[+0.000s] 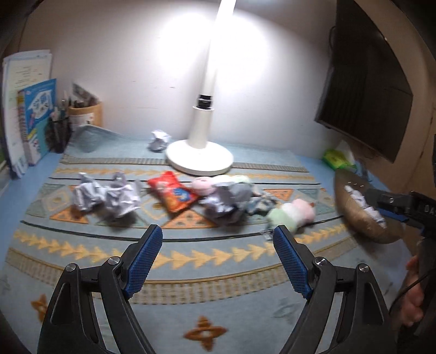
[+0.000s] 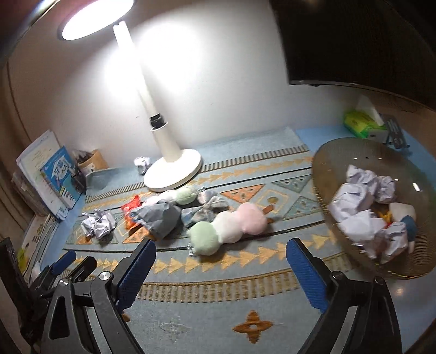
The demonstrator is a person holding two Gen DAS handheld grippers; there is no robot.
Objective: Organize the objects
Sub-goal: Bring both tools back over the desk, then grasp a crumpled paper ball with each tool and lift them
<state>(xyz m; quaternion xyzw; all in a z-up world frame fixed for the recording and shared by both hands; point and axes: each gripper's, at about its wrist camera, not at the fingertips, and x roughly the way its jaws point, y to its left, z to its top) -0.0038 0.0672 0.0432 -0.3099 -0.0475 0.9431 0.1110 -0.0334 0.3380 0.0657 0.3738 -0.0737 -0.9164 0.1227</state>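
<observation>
Several crumpled paper balls point(image 2: 362, 201) already lie inside the wire basket point(image 2: 321, 174), which sits to the right of the white lamp base point(image 2: 174, 174). Left on the mat in front of that base: two paper wads point(image 1: 106, 198), a red snack bag point(image 1: 173, 194), grey cloth bundles point(image 2: 160, 217) and a pastel plush point(image 2: 229, 228). Both the left gripper point(image 1: 216, 256) and right gripper point(image 2: 220, 269) hang spread wide and empty, so I judge the sorting about half finished.

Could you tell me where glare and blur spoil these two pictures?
Left wrist view: the lamp burns out the wall behind it, and the crumpled paper and plush toy are smeared by motion. Right wrist view: the lamp head is blown out, yet the basket reads fairly sharp.
</observation>
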